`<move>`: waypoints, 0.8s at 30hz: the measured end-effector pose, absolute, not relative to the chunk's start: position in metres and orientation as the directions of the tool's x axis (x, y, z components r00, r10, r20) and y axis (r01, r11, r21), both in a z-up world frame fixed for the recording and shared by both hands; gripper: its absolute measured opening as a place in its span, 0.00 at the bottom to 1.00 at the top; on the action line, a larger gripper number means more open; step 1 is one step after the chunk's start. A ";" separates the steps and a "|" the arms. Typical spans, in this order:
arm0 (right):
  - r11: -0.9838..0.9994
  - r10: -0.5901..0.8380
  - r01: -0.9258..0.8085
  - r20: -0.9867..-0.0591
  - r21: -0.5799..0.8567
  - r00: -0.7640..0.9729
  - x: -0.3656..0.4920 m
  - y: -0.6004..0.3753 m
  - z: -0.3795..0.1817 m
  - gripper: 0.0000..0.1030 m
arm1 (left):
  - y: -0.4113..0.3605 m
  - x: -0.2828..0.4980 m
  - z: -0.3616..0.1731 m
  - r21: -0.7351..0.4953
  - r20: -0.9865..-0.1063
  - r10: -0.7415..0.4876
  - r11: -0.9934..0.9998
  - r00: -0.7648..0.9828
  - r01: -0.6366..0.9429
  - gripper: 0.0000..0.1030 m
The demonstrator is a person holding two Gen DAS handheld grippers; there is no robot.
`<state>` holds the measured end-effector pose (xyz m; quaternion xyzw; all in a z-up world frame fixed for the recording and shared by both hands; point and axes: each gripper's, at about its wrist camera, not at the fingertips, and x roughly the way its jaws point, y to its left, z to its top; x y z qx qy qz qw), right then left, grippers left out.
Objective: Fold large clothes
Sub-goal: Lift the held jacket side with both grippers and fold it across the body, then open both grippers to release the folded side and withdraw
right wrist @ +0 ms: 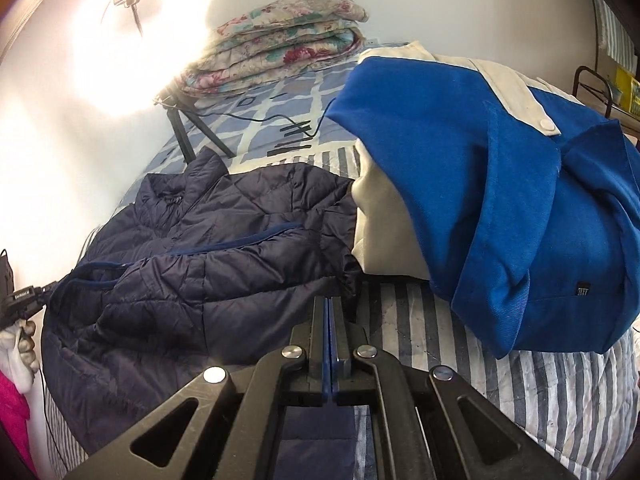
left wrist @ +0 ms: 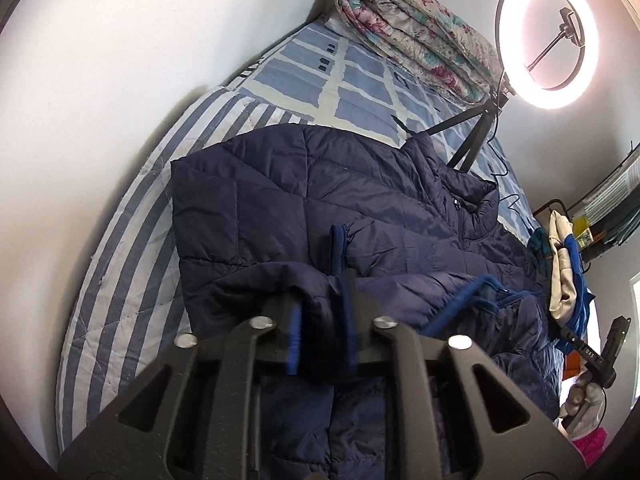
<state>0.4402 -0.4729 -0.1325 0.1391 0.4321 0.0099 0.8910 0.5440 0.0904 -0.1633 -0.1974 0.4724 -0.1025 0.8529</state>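
Navy quilted jacket (left wrist: 320,200) lies spread across the bed (left wrist: 120,248), on its striped cover, one sleeve folded over the body. Left gripper (left wrist: 320,320): fingers (left wrist: 294,336) narrow, pinching a fold of the sleeve near its blue-trimmed cuff. Right gripper (right wrist: 329,320): fingers (right wrist: 318,332) pressed together at the jacket's lower edge; cannot tell if any cloth is caught. Folded blue-and-cream garment (right wrist: 500,200) sits just beside the jacket. Floral quilt (right wrist: 288,40) and ring light (left wrist: 548,36) toward the bed's far end.

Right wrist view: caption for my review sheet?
Right gripper shut at navy puffer jacket's hem, beside folded blue-and-cream jacket.
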 end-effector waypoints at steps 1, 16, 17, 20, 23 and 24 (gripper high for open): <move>0.962 0.139 0.099 -0.767 0.255 0.627 0.440 -0.472 -0.132 0.00 | 0.091 0.545 -0.163 -0.444 -0.764 -0.371 0.896 0.528 -0.012 0.33; 0.958 0.191 0.043 -0.738 0.285 0.648 0.434 -0.474 -0.124 0.52 | 0.128 0.544 -0.117 -0.422 -0.705 -0.333 0.907 0.626 0.007 0.64; 0.958 0.193 0.037 -0.739 0.283 0.645 0.434 -0.474 -0.124 0.52 | 0.132 0.543 -0.117 -0.412 -0.710 -0.326 0.911 0.624 0.009 0.64; 0.957 0.223 0.004 -0.742 0.291 0.632 0.436 -0.472 -0.124 0.53 | 0.138 0.539 -0.126 -0.382 -0.734 -0.318 0.924 0.601 0.023 0.64; 0.955 0.243 -0.016 -0.749 0.297 0.616 0.439 -0.467 -0.128 0.53 | 0.133 0.543 -0.140 -0.362 -0.765 -0.321 0.931 0.558 0.040 0.64; 0.956 0.245 -0.022 -0.751 0.294 0.613 0.439 -0.465 -0.130 0.53 | 0.127 0.546 -0.144 -0.344 -0.775 -0.311 0.938 0.551 0.045 0.64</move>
